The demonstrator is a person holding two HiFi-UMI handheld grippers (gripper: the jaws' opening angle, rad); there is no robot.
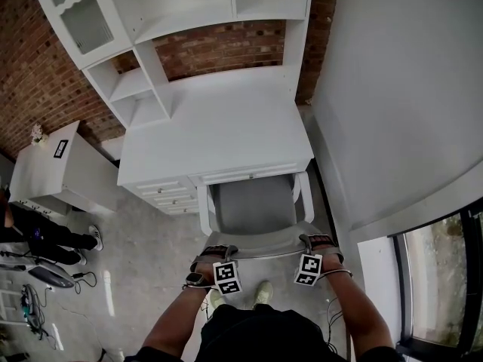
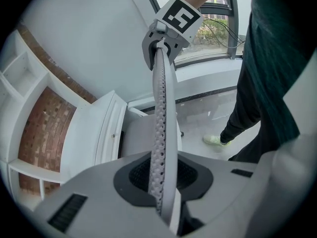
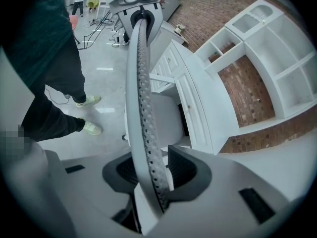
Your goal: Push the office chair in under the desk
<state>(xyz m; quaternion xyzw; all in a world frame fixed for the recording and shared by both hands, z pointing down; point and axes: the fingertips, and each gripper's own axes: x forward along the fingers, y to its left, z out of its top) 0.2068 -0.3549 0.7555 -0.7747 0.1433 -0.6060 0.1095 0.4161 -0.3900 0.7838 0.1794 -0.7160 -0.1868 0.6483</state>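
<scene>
Only the head view takes in the whole layout. The grey office chair (image 1: 253,206) faces a white desk (image 1: 219,138) with a shelved hutch (image 1: 189,21) against a brick wall (image 1: 226,47). The front of its seat meets the desk's drawer edge, while both white armrests and the backrest are out on the person's side. A small white cabinet (image 1: 45,176) stands to the desk's left, and another person sits at the far left edge.

Both forearms reach forward and down, roughly parallel, with a watch (image 1: 195,279) on the left wrist. The left gripper (image 1: 217,251) and right gripper (image 1: 317,241) sit on the two ends of the backrest's top rim (image 1: 264,246).

The gripper views add what the head view hides. Seen from the left gripper (image 2: 161,180), the perforated rim (image 2: 159,113) runs upright between its dark pads, with pad surface bare on either side. Its jaws straddle the rim loosely rather than pinching it. The right gripper (image 2: 166,38) caps the rim's far end. The right gripper (image 3: 151,175) likewise has its jaws apart astride the rim (image 3: 138,93), with the left gripper (image 3: 141,4) beyond. This view alone shows distant figures and floor cables.

No writing is readable; the cubes carry only black-and-white square markers, as does a tag (image 1: 60,148) on the cabinet.
</scene>
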